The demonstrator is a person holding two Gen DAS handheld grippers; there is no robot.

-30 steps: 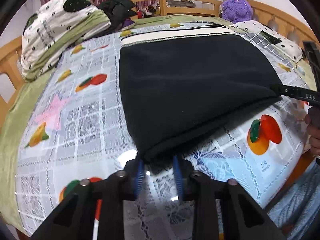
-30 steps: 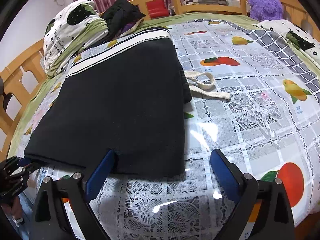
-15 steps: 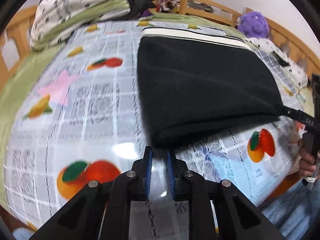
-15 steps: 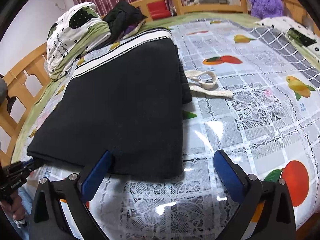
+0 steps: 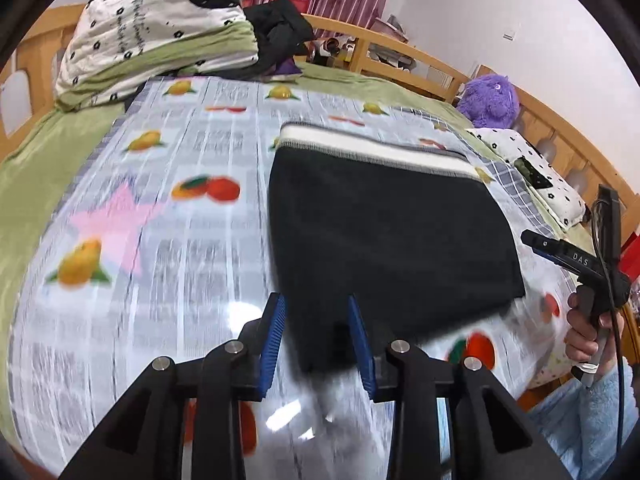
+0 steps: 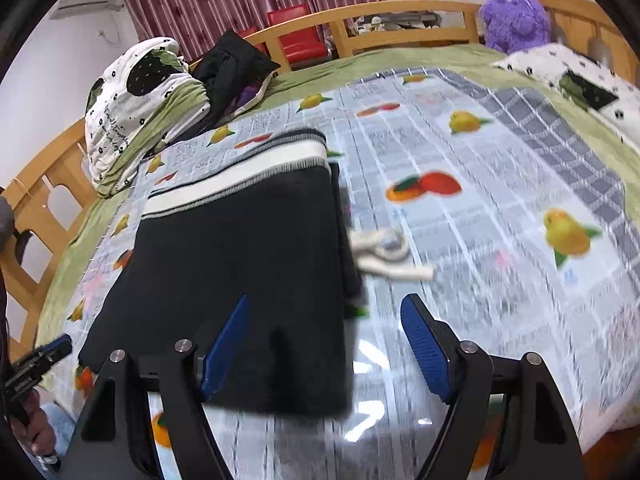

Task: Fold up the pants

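The black pants lie folded into a flat rectangle on the fruit-print cloth, white striped waistband at the far end. They also show in the right wrist view. My left gripper is open, its blue pads either side of the near left corner, not clamped. My right gripper is wide open over the near right corner. A cream drawstring lies beside the pants' right edge. The right gripper also shows at the right of the left wrist view.
A folded quilt and a dark garment pile sit at the far left. A purple plush toy and a dotted pillow are at the far right. A wooden rail rings the bed.
My left gripper opened from nearly shut and moved in over the pants' near corner. Both grippers rose and tilted, so the pants look farther away. The pants stayed flat.
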